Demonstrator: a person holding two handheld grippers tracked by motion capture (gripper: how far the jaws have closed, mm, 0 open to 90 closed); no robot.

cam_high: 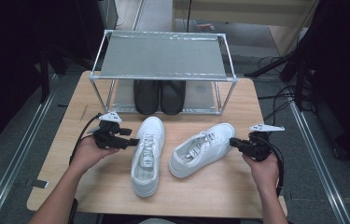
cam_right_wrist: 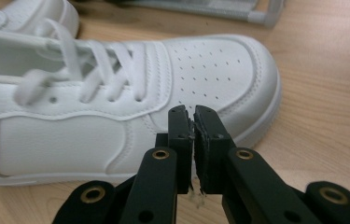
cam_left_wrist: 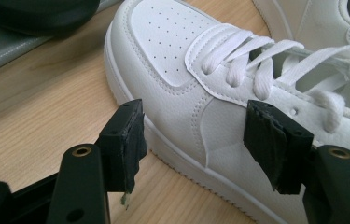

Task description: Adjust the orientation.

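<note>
Right tool clenched empty beside right sneaker; left tool released, level.

Two white sneakers, the left sneaker and the right sneaker, have white laces and dotted perforations on the toes. They lie on a light wood-grain table. Far behind, a dark grey pair of shoes sits under a silver-grey rack.

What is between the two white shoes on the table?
Nothing: the left white shoe and the right white shoe lie apart, with bare wooden table between them, in the high view.
</note>
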